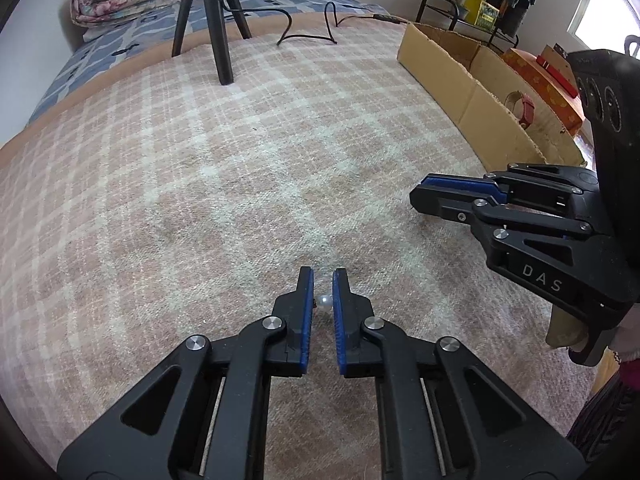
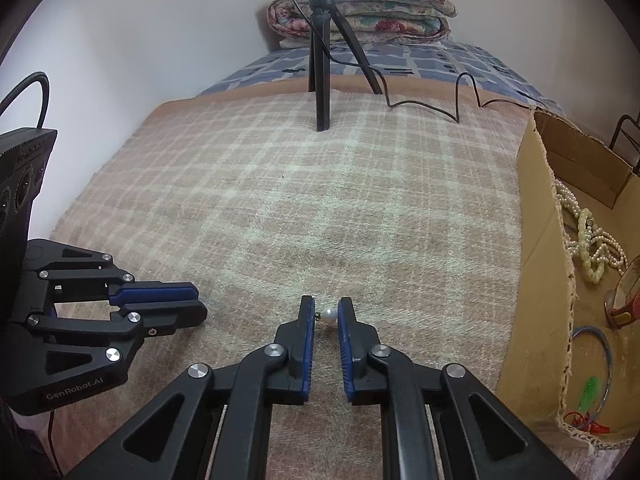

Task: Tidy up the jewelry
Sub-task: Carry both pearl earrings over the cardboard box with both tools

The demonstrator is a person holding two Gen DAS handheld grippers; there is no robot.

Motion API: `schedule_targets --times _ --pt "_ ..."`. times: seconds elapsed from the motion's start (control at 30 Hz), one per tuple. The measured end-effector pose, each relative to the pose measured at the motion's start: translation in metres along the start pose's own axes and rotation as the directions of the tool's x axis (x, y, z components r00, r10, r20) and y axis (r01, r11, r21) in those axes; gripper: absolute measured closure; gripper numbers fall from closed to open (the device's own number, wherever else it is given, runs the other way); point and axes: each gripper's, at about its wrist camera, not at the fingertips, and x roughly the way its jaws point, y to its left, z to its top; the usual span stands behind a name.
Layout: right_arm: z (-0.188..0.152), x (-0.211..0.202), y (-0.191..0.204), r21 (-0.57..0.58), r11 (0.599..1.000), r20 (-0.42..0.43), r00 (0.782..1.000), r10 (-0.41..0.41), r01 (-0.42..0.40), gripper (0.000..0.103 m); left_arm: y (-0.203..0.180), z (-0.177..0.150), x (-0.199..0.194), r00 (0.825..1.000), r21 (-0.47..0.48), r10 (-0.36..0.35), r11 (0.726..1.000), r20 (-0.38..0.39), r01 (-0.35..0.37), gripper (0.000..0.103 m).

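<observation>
A small white pearl earring [image 1: 324,302] sits between the blue pads of my left gripper [image 1: 322,280], which is shut on it just above the plaid blanket. My right gripper [image 2: 325,307] is likewise shut on a second pearl earring [image 2: 329,315] with a small hook. Each gripper shows in the other's view: the right one [image 1: 418,196] at the right, the left one [image 2: 198,300] at the lower left. An open cardboard box [image 2: 532,240] to the right holds pearl necklaces [image 2: 592,240], a blue bangle [image 2: 596,364] and other pieces.
A black tripod [image 2: 322,60] stands on the bed [image 2: 280,200] ahead, its cable [image 2: 460,100] trailing right. A folded floral quilt [image 2: 360,12] lies at the headboard wall. The box [image 1: 472,92] edges the bed's right side.
</observation>
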Motion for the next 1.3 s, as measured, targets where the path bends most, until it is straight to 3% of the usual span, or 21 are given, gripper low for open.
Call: schedule_targets --times 0.53,0.9,1.3 --pt "0.018 -0.061 0.003 0.008 1.000 0.118 0.993 0.026 -0.027 0.094 -0.003 0.014 -0.044 0.996 -0.042 -0.032 0.998 0.083 0.035 0.095" --pt "0.022 -0.111 -0.034 0.076 0.997 0.197 0.980 -0.025 0.011 0.094 -0.045 0.030 -0.069 0.986 -0.008 -0.090 0.996 0.140 0.092 0.095" --pt "0.019 -0.150 -0.095 0.141 0.988 0.225 0.970 -0.091 0.060 0.094 -0.105 0.062 -0.072 0.971 0.040 -0.164 0.986 0.175 0.159 0.095"
